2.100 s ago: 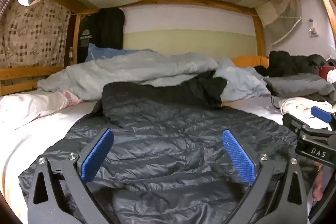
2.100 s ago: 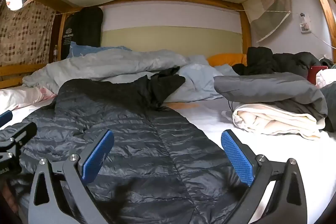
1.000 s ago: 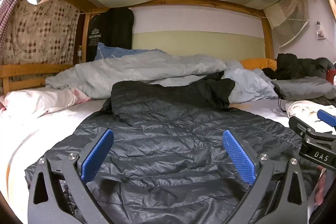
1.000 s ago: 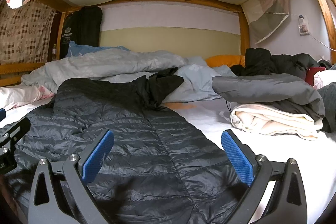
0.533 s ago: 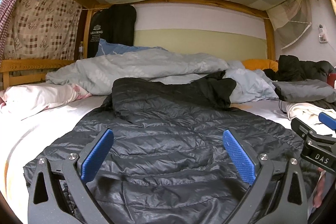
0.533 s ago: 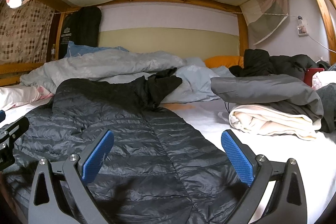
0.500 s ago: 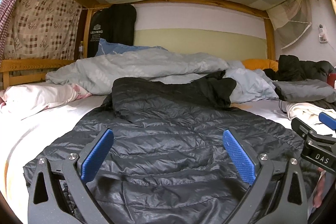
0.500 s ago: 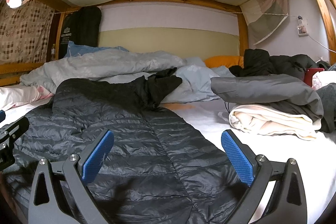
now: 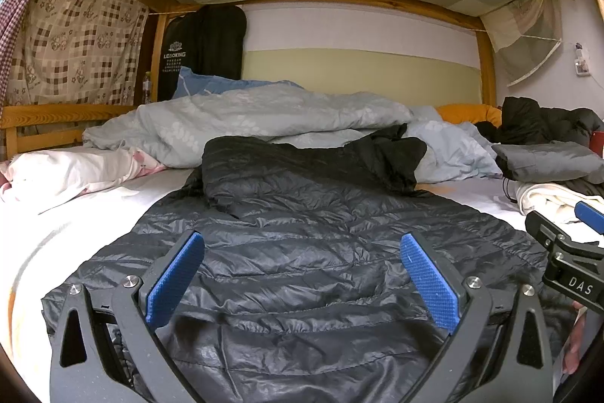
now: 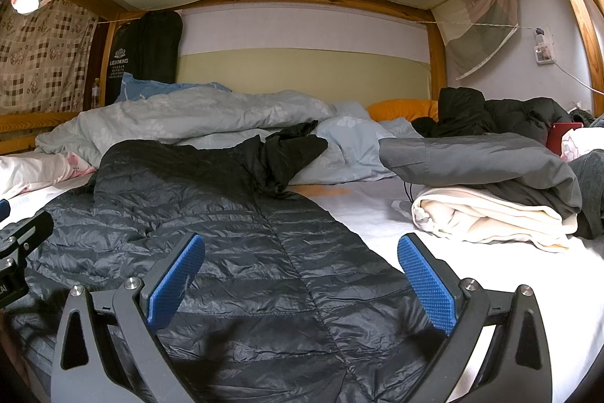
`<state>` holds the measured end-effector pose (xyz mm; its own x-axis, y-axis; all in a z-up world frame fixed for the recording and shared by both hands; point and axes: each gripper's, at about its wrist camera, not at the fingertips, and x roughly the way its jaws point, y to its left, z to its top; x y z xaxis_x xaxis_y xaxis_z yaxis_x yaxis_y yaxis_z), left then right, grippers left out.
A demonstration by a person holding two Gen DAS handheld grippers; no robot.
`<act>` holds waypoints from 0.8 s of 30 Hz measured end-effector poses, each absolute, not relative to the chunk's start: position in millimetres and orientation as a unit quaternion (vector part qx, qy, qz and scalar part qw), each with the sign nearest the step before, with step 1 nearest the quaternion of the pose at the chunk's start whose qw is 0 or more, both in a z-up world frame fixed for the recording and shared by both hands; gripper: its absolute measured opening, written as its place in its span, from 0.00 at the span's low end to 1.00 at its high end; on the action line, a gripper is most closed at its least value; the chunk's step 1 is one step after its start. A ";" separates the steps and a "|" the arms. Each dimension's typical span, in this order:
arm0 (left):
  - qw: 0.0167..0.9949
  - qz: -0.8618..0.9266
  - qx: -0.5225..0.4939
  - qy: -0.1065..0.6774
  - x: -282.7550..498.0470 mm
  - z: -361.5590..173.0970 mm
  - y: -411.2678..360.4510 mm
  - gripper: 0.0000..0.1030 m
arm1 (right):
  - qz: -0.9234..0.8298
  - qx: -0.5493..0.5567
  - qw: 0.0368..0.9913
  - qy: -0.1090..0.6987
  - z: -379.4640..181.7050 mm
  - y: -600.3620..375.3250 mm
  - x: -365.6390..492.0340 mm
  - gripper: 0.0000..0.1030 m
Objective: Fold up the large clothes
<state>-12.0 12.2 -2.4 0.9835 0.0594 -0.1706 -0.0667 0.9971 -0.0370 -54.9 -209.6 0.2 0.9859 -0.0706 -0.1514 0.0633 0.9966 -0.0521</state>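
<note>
Both the left hand-held gripper [image 9: 302,274] and right hand-held gripper [image 10: 300,276] hang wide and empty over the near hem of the jacket [image 9: 321,252], probably lining up a grab. It's spread flat on the bed [image 10: 377,214], sleeve folded in; duvet [image 9: 264,116] bunched behind.

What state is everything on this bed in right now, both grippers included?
Left gripper: open, empty, over the jacket.
Right gripper: open, empty.
Dark puffer jacket: spread flat on the bed, one sleeve folded across.
Pale blue duvet: rumpled.
Grey garment: folded, on top of the cream cloth.
Cream cloth: folded.
</note>
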 end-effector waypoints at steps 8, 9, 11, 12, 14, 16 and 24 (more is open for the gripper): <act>0.996 0.031 -0.021 0.085 -12.4 -2.9 12.3 1.00 | -0.034 -0.023 0.996 0.077 -0.4 -209.4 -55.1 1.00; 0.996 0.031 -0.021 0.084 -12.6 -2.8 12.4 1.00 | -0.034 -0.023 0.996 0.077 -0.5 -209.3 -55.2 1.00; 0.996 0.032 -0.021 0.085 -11.7 -2.5 11.9 1.00 | -0.034 -0.023 0.996 0.077 -0.5 -209.3 -55.1 1.00; 0.996 0.032 -0.020 0.086 -11.5 -2.4 11.8 1.00 | -0.034 -0.023 0.996 0.077 -0.4 -209.3 -55.0 1.00; 0.996 0.032 -0.021 0.086 -12.0 -2.6 12.1 1.00 | -0.034 -0.023 0.996 0.078 -0.4 -209.2 -54.7 1.00; 0.996 0.032 -0.021 0.085 -12.1 -2.6 11.9 1.00 | -0.034 -0.023 0.996 0.078 -0.5 -209.0 -54.7 1.00; 0.996 0.032 -0.020 0.086 -12.1 -2.7 11.7 1.00 | -0.031 -0.022 0.996 0.080 -3.4 -208.6 -54.0 1.00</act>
<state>-12.1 11.7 -2.7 0.9832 0.0600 -0.1725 -0.0668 0.9972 -0.0342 -54.0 -208.6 -3.4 0.9853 -0.0644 -0.1580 0.0575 0.9972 -0.0480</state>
